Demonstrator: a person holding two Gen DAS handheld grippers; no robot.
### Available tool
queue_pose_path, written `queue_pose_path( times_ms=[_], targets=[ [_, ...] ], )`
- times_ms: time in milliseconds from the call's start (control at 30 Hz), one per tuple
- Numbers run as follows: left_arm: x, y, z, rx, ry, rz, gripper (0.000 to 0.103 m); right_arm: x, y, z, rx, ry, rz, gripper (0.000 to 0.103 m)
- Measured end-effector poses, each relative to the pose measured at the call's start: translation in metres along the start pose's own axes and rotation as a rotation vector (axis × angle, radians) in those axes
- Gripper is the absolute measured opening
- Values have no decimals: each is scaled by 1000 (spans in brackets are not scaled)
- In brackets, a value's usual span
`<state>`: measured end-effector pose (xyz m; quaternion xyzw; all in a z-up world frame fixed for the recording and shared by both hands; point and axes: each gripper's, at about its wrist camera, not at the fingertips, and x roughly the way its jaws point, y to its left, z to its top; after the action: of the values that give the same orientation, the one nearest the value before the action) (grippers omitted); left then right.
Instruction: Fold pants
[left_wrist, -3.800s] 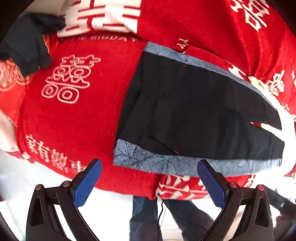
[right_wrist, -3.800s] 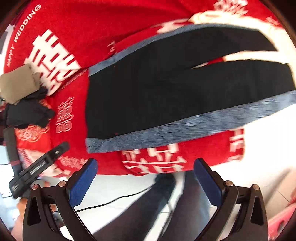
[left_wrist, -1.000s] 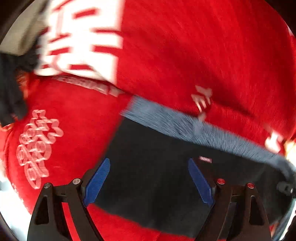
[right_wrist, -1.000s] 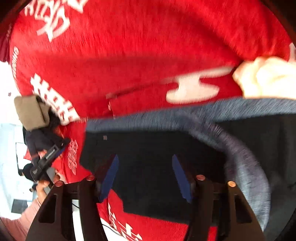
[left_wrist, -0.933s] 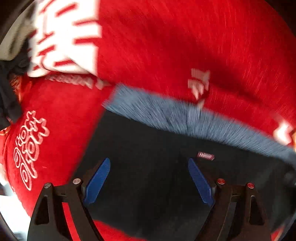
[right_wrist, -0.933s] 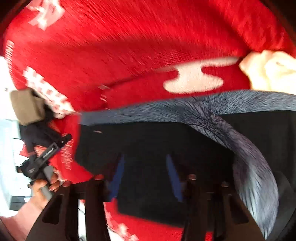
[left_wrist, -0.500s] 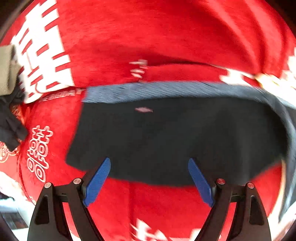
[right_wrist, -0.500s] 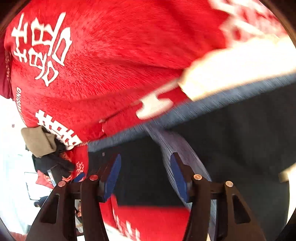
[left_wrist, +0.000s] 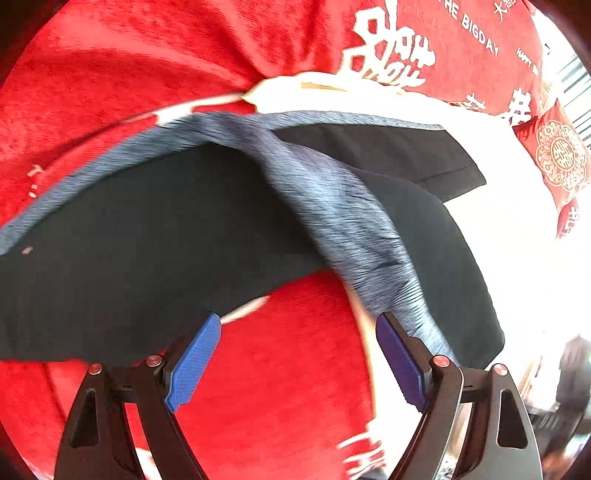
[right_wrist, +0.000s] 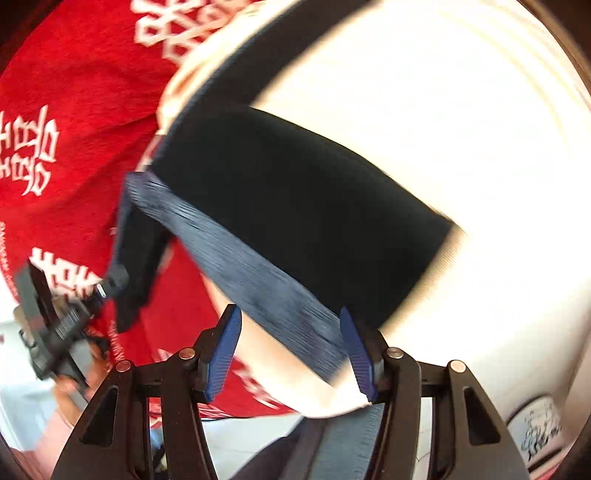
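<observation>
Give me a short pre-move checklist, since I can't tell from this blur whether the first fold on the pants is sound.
1. Left gripper free of cloth: ok, its fingers stand open over the red cloth.
2. Right gripper free of cloth: cannot tell; the grey side stripe runs between its open fingers, contact unclear.
3. Pants folded over lengthwise: ok, the waist half lies doubled.
4. Leg ends aligned: not ok, one leg hem sticks out beyond the upper layer.
5. Stripe flat: not ok, it twists diagonally across the black fabric.
6. Sharp view: not ok, both views are smeared.
</observation>
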<state>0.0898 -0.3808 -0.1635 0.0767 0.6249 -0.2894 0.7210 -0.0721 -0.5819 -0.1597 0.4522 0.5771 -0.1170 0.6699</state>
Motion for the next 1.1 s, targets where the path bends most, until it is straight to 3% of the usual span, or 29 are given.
queue_pose_path(
  times_ms=[133, 333, 367, 400, 433, 567, 700, 733, 800, 867, 933, 967, 1033, 1100],
  targets=[
    [18, -17, 5, 3, 3, -36, 87, 6, -28, -22, 51, -5, 18, 60],
    [39, -23, 5, -37, 54, -69, 86, 29, -43, -24, 76, -2, 159, 59],
    [43, -24, 5, -50, 64, -85, 82, 31, -42, -24, 74, 7, 177, 50],
    [46, -26, 6, -62, 78, -100, 59, 33, -40, -21, 68, 16, 184, 25],
    [48, -28, 8, -67, 99, -110, 41, 34, -38, -17, 67, 43, 210, 20],
    [30, -46, 30, -82, 68, -122, 40, 6, -17, 10, 13, 40, 294, 15],
    [4, -63, 74, -68, -62, -103, 44, -53, 15, 91, -93, -33, 358, 15],
    [-6, -67, 85, -63, -102, -96, 59, -61, 20, 113, -109, -48, 367, 15],
    [-28, -71, 104, -42, -217, 13, 87, -77, 33, 163, -153, -75, 370, 15],
    [-39, -68, 114, -30, -277, 79, 88, -85, 46, 216, -208, -89, 342, 16],
    [-38, -54, 118, -69, -273, 145, 88, -79, 57, 269, -232, -96, 277, 22],
    [-36, -45, 118, -89, -259, 177, 88, -77, 55, 280, -236, -92, 251, 27],
    [-20, -22, 112, -137, -211, 278, 88, -65, 62, 317, -255, -100, 123, 74],
    [-3, -5, 103, -176, -161, 359, 88, -70, 67, 325, -298, -139, 67, 79]
  ],
)
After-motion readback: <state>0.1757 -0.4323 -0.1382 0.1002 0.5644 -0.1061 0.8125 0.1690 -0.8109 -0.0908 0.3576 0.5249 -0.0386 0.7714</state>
